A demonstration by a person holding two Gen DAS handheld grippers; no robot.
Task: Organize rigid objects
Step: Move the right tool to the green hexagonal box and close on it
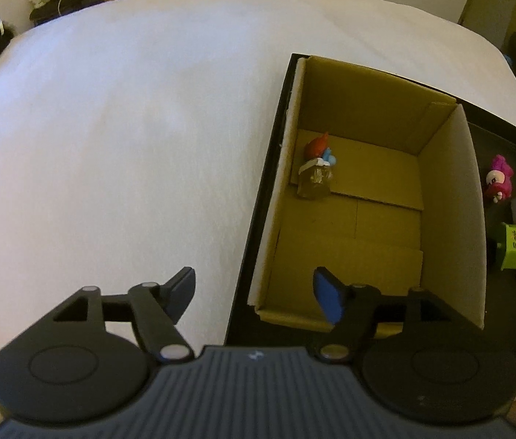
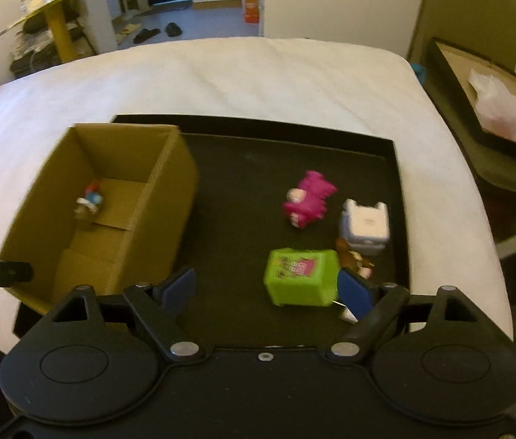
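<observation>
L gripper point(image 1: 254, 294): jaws wide apart, nothing btwn the pads, nothing held. One finger hangs over the white bedsheet point(image 1: 111, 128), the other over the near end of the cardboard box point(image 1: 452, 197). Inside the box, far-left corner against the wall: a small figure w/ red hair and blue bits point(image 1: 318, 155) on a clear base, lying on the cardboard floor, well apart from the fingers.

R gripper point(image 2: 269, 289): jaws also wide, gripping nothing. The green cube point(image 2: 300, 278) sits on the tray btwn the two fingers, closer to the right-hand one; can't tell if that pad touches it, frame is blurred. Left-hand finger is clear of it, near the box's corner.

Outward in the right wrist view: brown figure point(image 2: 355, 258) just behind the green cube, next to a white blocky toy point(image 2: 366, 225); pink figure point(image 2: 307, 199) further back, beside the white one. All rest on the black tray point(image 2: 243, 168), which also carries the box on its left part. Tray lies on the bed.
</observation>
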